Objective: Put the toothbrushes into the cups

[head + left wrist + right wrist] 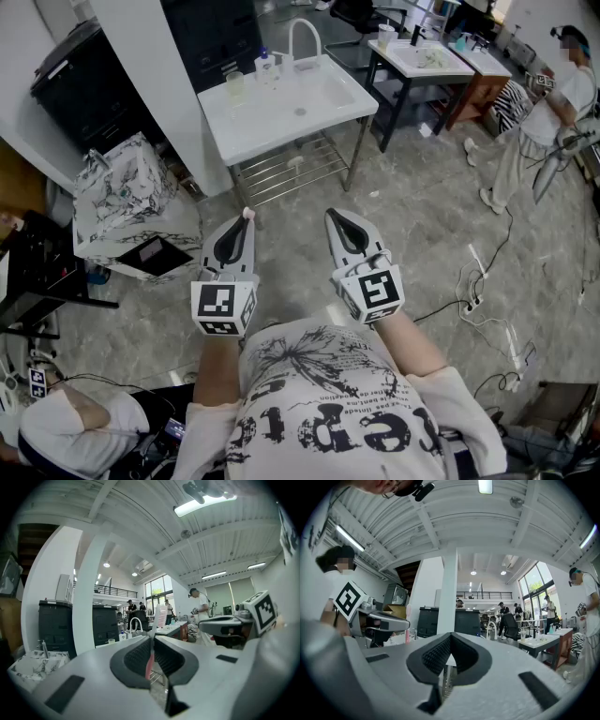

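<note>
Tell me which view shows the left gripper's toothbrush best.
Left gripper view: the pink toothbrush stands clamped in the left gripper, bristles up. Head view shows only its tip; right gripper view, a small pink sliver.

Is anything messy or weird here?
Yes: loose cables sprawl over the floor to the right of the sink, where someone might trip on them. Otherwise nothing stands out.

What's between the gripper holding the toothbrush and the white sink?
Just bare grey floor, seen in the head view, between the left gripper, shut on the toothbrush, and the sink.
</note>
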Tool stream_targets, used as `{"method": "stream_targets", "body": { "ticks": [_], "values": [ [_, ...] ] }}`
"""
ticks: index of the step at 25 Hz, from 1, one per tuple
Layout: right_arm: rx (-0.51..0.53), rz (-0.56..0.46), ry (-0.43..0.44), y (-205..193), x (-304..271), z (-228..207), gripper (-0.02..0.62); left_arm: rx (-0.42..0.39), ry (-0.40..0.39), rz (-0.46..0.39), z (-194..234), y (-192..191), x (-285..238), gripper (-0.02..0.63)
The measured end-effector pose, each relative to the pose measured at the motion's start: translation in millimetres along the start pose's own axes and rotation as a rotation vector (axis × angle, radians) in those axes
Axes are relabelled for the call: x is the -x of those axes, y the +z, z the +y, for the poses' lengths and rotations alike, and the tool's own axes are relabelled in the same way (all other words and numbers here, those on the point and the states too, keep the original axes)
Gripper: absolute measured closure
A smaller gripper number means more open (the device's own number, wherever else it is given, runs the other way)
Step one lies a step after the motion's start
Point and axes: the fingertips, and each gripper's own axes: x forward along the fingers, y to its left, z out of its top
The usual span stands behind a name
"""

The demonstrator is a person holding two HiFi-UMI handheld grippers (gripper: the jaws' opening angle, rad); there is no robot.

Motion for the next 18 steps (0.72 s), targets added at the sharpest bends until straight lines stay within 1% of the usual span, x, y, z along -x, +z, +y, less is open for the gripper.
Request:
{"method": "stream_targets", "body": {
  "ticks": [4, 8, 11, 15, 18],
  "values": [
    [0.003, -0.004, 0.012, 1.2, -0.9, -7.9, 0.605, -0.004, 0.004, 0.004, -5.0, 0.8, -7.0, 0.578],
    [0.006, 0.041, 0.023, -8.4, -1.3, -14.9, 0.604, 0.006, 0.003, 0.002, -9.2, -1.4, -14.0, 0.578],
    [-0.01, 0.021, 0.053, -12.0, -6.8, -16.5, 0.604, 0.014, 0.007, 0.006, -8.8, -5.2, -20.2, 0.578],
    [-0.03, 0.055, 0.058, -25.7, -16.6, -19.9, 0.603, 0.03, 0.013, 0.027, -2.7, -14.8, -27.0, 0.578],
    [-0.032, 0.084, 0.064, -40.9, -34.1, -25.1, 0.603, 0.035, 0.018, 0.04, 11.0, -21.5, -41.2, 0.578]
  ]
}}
